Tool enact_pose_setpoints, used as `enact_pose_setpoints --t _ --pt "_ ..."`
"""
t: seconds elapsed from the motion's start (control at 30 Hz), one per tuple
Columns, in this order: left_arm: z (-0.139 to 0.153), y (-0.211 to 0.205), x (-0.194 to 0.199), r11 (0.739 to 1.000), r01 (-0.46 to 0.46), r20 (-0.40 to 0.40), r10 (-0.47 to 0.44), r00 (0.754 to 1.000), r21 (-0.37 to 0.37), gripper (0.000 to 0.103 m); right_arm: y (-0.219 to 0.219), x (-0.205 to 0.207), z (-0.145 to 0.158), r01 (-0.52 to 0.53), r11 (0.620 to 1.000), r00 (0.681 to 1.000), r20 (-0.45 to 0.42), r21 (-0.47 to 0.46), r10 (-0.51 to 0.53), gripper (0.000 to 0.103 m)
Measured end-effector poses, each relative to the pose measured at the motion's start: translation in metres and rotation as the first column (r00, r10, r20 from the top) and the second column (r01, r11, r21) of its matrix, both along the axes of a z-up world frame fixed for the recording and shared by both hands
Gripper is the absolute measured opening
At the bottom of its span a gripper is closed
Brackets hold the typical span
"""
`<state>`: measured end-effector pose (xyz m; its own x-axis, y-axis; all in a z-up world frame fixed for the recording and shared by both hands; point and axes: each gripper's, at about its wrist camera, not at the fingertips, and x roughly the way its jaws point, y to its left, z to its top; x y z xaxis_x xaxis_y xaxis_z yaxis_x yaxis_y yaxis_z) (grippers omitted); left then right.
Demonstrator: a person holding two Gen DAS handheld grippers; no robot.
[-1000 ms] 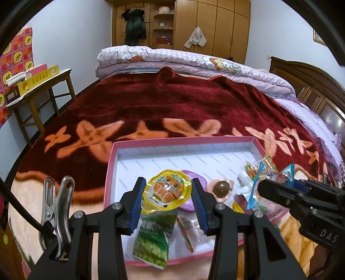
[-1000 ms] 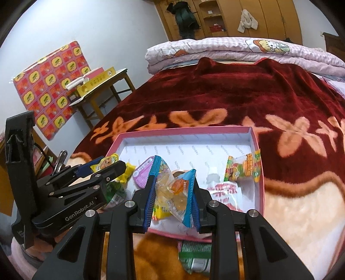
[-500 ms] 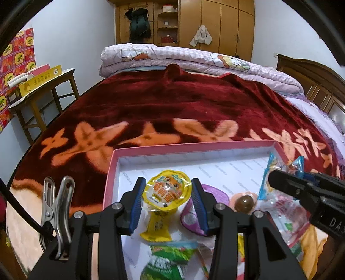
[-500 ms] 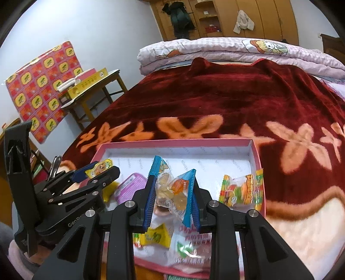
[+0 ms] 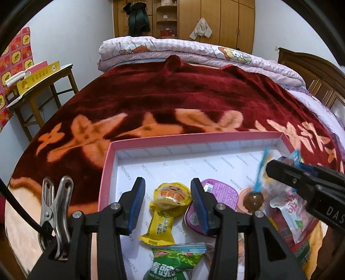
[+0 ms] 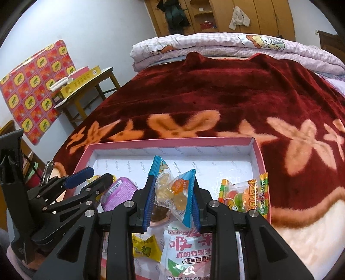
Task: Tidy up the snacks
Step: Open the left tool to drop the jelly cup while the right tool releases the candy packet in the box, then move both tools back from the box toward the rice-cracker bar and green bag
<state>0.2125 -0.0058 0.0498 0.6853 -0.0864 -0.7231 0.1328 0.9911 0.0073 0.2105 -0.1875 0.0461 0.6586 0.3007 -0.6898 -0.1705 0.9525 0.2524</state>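
A pink-rimmed white box [image 5: 194, 137] lies on the bed and also shows in the right wrist view [image 6: 172, 143]. My left gripper [image 5: 167, 205] is open over the box; a yellow jelly cup [image 5: 172, 195] lies in the box between its pads, not touching them. My right gripper [image 6: 171, 201] is shut on a clear blue-edged candy bag [image 6: 172, 190] above the box. In the box lie a yellow packet [image 5: 160, 224], a green packet [image 5: 172, 265], a purple cup [image 5: 217, 191], a brown jelly [image 5: 253, 198], a burger gummy pack [image 6: 245, 197] and a white juice pouch [image 6: 187, 247].
The box rests on a dark red blanket [image 5: 183, 90] with orange flowers. Folded quilts [image 5: 194, 51] lie at the far end. A wooden table [image 5: 41, 86] with a yellow box stands to the left of the bed. Wardrobes [image 5: 215, 19] line the back wall.
My left gripper has opened and let the yellow jelly cup drop into the box. Both grippers have moved forward over the box; the right one still holds its bag.
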Motion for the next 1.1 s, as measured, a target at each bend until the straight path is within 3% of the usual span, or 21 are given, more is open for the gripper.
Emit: enact_pose_setpoints --t 0.13,0.3,1.1 --pt "0.003 0.000 -0.003 1.000 -0.011 0.006 0.011 1.000 0.000 0.062 0.000 -0.003 0.003 -0.004 1.000 1.000 0.009 -0.002 0.004 0.047" --pt "0.008 -0.002 -0.009 1.000 -0.008 0.017 0.008 1.000 0.007 0.064 -0.001 -0.008 0.007 -0.011 1.000 1.000 0.019 0.007 0.011 0.053" --pt "0.044 0.004 -0.074 0.999 0.001 0.046 0.001 0.999 -0.045 0.065 -0.019 -0.074 0.028 -0.030 0.997 0.999 0.027 0.068 0.028 0.054"
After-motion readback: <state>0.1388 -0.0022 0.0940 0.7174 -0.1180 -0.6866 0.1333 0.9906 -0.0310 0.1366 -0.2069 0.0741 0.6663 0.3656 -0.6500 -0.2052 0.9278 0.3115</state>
